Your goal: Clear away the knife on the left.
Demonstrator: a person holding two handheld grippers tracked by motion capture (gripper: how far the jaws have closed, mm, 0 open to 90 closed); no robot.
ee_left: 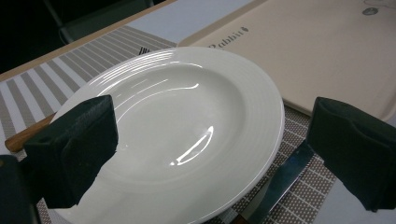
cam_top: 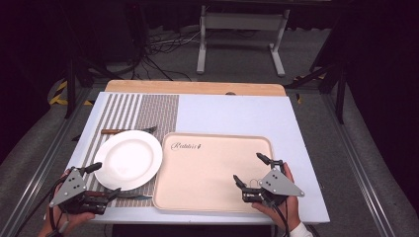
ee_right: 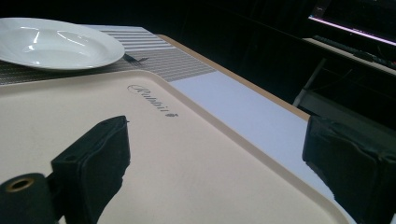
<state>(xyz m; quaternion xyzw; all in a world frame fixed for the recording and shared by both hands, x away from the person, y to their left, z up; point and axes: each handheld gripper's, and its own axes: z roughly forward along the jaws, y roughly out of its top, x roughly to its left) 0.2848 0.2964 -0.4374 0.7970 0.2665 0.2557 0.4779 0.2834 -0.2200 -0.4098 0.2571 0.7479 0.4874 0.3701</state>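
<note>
— What are your left tongs (cam_top: 100, 178) doing?

— I am holding them wide open at the near left corner of the table (cam_top: 237, 113), gripping nothing. The white plate (cam_top: 129, 159) is sitting on the striped mat (cam_top: 143, 111) with its near rim between my jaws.

— What is worrying you?

— The plate is smooth, so I think it is going to slip if I am only pinching the rim. A knife (ee_left: 280, 179) is lying under its near edge and a fork (cam_top: 127, 131) behind it, so I might knock them.

— And your right tongs (cam_top: 251, 169)?

— Open and empty too, hanging over the near right corner of the pink tray (cam_top: 212, 168). I might bump it.
</note>
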